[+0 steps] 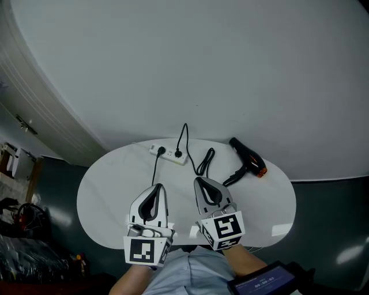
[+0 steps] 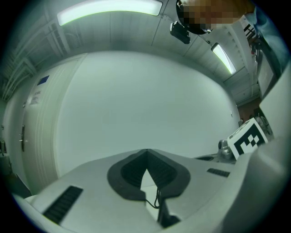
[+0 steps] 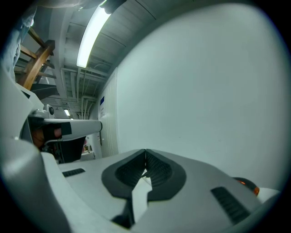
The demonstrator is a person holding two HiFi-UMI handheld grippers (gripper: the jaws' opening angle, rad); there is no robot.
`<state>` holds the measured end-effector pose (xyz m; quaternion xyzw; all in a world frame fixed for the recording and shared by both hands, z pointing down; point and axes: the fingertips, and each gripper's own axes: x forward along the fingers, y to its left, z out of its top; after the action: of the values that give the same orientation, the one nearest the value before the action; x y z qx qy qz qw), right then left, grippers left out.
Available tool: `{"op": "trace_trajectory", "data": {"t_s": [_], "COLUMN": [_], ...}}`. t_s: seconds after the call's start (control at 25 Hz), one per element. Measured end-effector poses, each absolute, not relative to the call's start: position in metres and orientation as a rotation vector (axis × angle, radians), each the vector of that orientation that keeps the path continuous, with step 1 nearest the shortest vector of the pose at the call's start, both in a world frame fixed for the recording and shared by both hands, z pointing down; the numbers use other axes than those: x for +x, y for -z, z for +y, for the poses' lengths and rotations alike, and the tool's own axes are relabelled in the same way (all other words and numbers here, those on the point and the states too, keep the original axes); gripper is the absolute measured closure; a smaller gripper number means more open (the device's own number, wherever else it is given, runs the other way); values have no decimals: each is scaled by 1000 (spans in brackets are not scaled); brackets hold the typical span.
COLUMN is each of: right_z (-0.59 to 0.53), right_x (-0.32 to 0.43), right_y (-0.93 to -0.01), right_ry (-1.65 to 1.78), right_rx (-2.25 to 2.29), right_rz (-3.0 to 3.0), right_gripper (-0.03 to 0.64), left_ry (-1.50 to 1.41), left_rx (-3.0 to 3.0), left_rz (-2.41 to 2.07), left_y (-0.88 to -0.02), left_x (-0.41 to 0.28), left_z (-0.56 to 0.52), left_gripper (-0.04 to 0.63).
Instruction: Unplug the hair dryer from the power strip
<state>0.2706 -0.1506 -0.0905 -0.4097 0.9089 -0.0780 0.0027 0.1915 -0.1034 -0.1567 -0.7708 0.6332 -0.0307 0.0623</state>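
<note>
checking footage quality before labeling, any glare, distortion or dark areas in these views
Head view: table evenly lit, one glare patch at its near right edge, hair dryer and power strip sharp, surroundings dark. Left gripper view: heavy fisheye bending, dark corners, ceiling light bright. Right gripper view: same bending, ceiling tube blown out.

The counter (image 1: 109, 190) is showing plain white. The power strip (image 1: 168, 154) is showing white, carrying black cords (image 1: 155, 170). The hair dryer (image 1: 245, 153) is showing black with an orange end. The left hand-held gripper (image 1: 158, 186) and right hand-held gripper (image 1: 197, 180) are showing grey shells, black pads and black-and-white square markers.
</note>
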Motion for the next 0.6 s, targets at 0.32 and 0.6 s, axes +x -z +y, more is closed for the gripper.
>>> {"op": "trace_trajectory", "data": {"t_s": [0.32,0.6], "right_z": [-179,-193], "right_x": [264,252], "right_y": [92,79], "right_ry": [250,270], "right_rx": [-1218,-1219], "right_rz": [2890,2919], "right_gripper": [615,615], "left_ry": [112,138], "left_rx": [-2292,-2297], "left_rz": [2001,2046], "left_y": [152,140], "left_x": [186,172], "left_z": [-121,-130], "left_gripper": [597,597]}}
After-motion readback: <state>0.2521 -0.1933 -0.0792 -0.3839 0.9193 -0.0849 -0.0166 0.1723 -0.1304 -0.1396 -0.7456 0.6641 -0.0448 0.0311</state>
